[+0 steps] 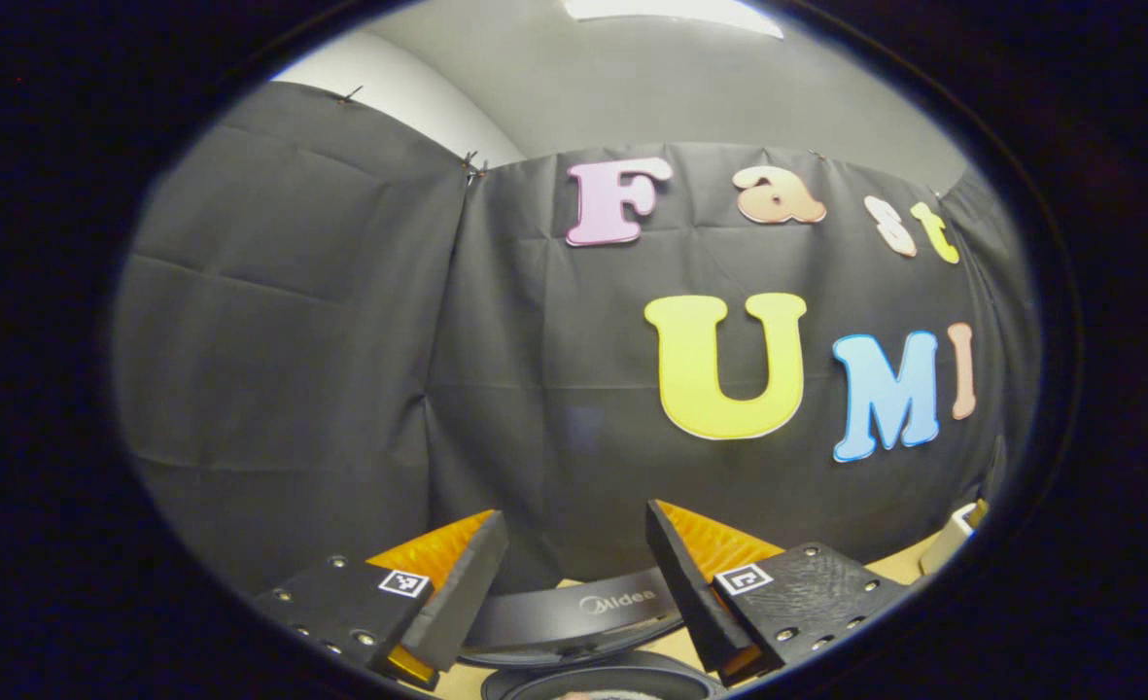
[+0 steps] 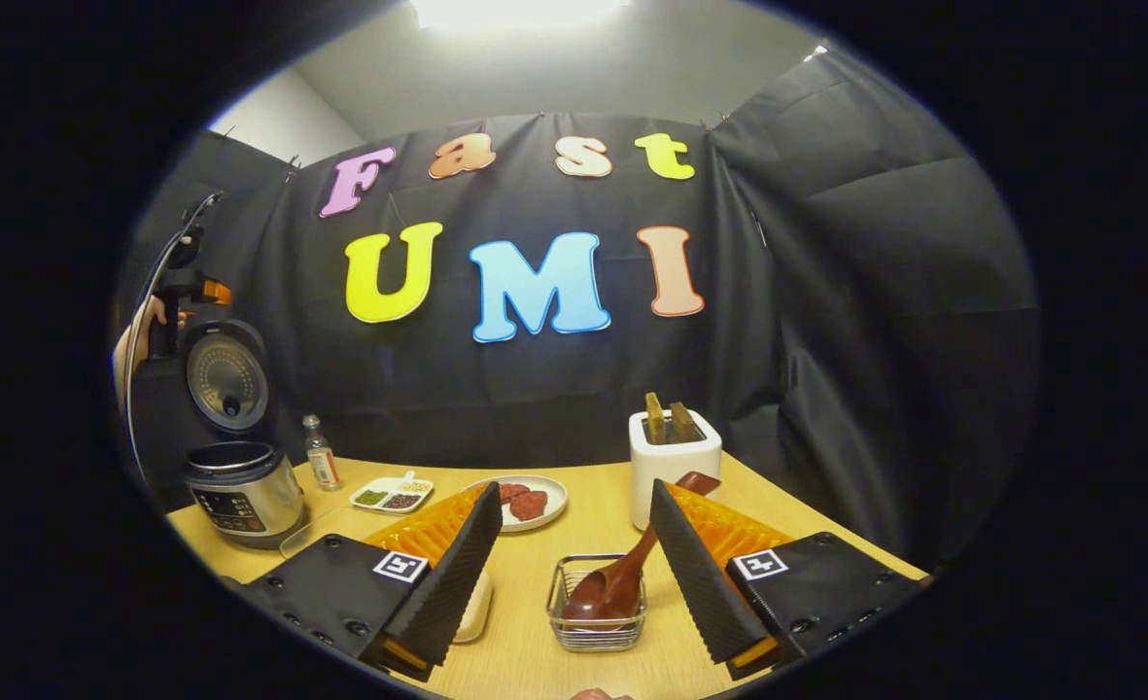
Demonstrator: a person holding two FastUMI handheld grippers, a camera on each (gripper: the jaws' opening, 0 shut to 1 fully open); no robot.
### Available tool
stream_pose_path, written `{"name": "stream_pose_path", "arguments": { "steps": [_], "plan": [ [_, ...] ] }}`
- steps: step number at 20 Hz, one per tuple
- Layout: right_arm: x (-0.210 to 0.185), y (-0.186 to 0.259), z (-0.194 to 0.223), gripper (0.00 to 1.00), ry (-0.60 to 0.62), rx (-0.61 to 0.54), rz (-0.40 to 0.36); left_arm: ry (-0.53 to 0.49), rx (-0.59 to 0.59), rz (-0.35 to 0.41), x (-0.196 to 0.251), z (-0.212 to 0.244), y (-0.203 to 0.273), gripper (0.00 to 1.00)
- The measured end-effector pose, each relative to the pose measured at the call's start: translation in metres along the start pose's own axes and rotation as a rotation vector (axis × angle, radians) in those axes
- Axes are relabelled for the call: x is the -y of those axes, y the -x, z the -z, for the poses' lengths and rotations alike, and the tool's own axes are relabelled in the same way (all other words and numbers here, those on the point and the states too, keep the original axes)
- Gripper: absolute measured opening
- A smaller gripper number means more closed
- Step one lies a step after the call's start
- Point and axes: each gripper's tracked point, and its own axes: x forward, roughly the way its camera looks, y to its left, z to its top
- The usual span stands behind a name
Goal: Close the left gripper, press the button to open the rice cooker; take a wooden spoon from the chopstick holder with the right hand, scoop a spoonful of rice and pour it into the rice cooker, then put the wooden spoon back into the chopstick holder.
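Rice cooker standing open at the table's far left corner, round lid tipped upright above a silver, barrel-shaped body with a dark control panel. Button step judged done. Wooden spoon resting bowl-down in a small wire basket near the middle of the table, glossy reddish-brown, handle slanting up toward a white square holder with two brown wooden pieces poking out of it. Whether that white box or the basket counts as the chopstick holder: cannot tell. Right gripper hovering just short of the spoon, jaws wide apart and empty, ridged black pads backed by orange. Left gripper held above the open cooker, jaws apart, nothing between them, dark lid rim showing below. Grasping, scooping, pouring and returning the spoon all judged still to come. Farther off, a white plate with dark red pieces, a divided dish of grains, a small bottle, all on pale wood-grain tabletop. A hand at the far left beside the raised lid.
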Motion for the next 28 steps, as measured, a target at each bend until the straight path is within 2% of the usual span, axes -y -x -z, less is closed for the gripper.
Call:
{"name": "stream_pose_path", "arguments": {
  "steps": [4,5,8,11,14,21,25,28],
  "plan": [
    [-0.023,0.003,0.004,0.98,0.028,-0.004,-0.047,0.007,-0.093,-0.021,-0.008,0.038,-0.013,0.91],
    [-0.028,0.002,0.007,0.98,0.036,-0.008,-0.057,0.013,-0.066,-0.027,-0.010,0.034,-0.014,0.92],
    [-0.034,0.002,0.021,0.98,0.021,-0.031,-0.067,0.002,-0.087,-0.030,-0.004,0.038,-0.004,0.93],
    [-0.041,-0.002,0.041,0.98,0.005,-0.068,-0.091,0.036,-0.135,-0.014,0.008,0.048,0.022,0.94],
    [-0.041,-0.003,0.060,0.98,0.042,-0.117,-0.103,0.028,-0.188,0.009,0.021,0.064,0.056,0.94],
    [-0.043,0.002,0.070,0.98,0.064,-0.109,-0.163,0.064,-0.405,0.082,0.051,0.133,0.129,0.94],
    [-0.038,0.006,0.086,0.98,0.075,-0.140,-0.185,0.033,-0.468,0.091,0.065,0.178,0.162,0.95],
    [-0.028,0.009,0.087,0.98,0.076,-0.142,-0.176,-0.010,-0.503,0.097,0.065,0.194,0.181,0.95]
  ]
}}
